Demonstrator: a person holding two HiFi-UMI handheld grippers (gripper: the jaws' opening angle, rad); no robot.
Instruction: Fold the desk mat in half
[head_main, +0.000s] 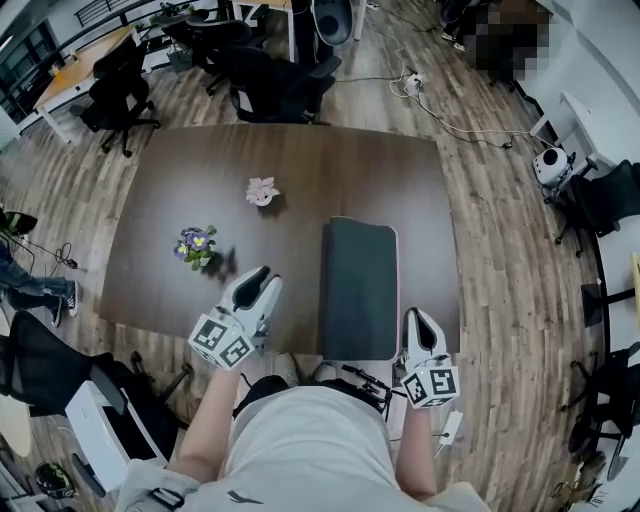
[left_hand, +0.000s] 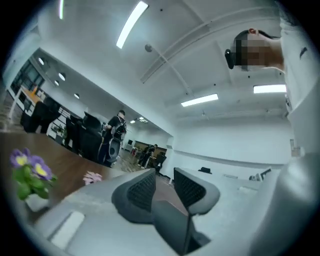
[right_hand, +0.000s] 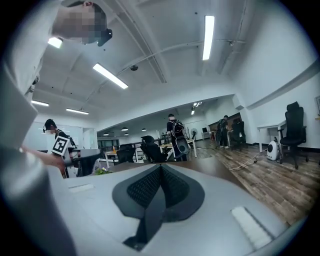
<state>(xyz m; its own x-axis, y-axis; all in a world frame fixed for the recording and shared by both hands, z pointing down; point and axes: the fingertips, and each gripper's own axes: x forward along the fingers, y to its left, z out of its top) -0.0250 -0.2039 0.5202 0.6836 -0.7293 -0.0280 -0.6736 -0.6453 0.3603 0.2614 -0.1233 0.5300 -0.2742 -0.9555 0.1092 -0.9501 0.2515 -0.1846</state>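
The desk mat (head_main: 358, 290) lies on the brown table (head_main: 330, 170) as a narrow dark grey strip, with a pink edge showing along its far and right sides. My left gripper (head_main: 264, 278) hovers over the table to the mat's left, apart from it. In the left gripper view its jaws (left_hand: 164, 172) stand a little apart with nothing between them. My right gripper (head_main: 416, 316) is at the table's near edge, just right of the mat's near corner. Its jaws (right_hand: 161, 167) meet at the tips and hold nothing.
A small pot of purple flowers (head_main: 196, 245) and a pink flower (head_main: 262, 190) stand on the table left of the mat. Black office chairs (head_main: 275, 85) crowd the far side. Cables (head_main: 440, 110) run over the wooden floor at the right.
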